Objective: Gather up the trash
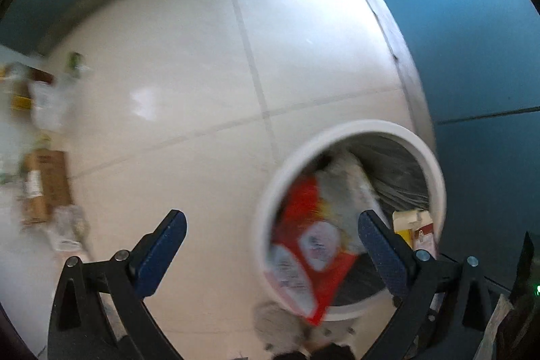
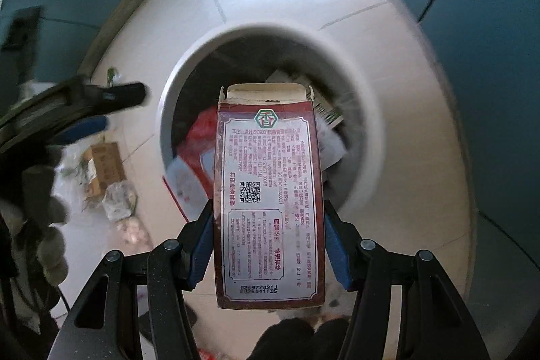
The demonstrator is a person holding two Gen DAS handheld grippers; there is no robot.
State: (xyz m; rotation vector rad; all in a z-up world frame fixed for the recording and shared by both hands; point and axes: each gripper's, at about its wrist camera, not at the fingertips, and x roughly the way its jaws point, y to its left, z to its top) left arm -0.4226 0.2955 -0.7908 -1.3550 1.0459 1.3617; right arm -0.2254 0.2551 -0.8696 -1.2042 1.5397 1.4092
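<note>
A white round trash bin stands on the tiled floor by the blue wall; it also shows in the right wrist view. A red and white packet hangs over its near rim, blurred. My left gripper is open and empty, beside and above the bin. My right gripper is shut on a dark red carton with printed text, held above the bin's mouth. The carton's open top shows in the left wrist view. The left gripper also shows at the left of the right wrist view.
More trash lies on the floor to the left: a brown cardboard box, crumpled plastic bags, a wrapper and a box. The blue wall and its grey skirting run behind the bin.
</note>
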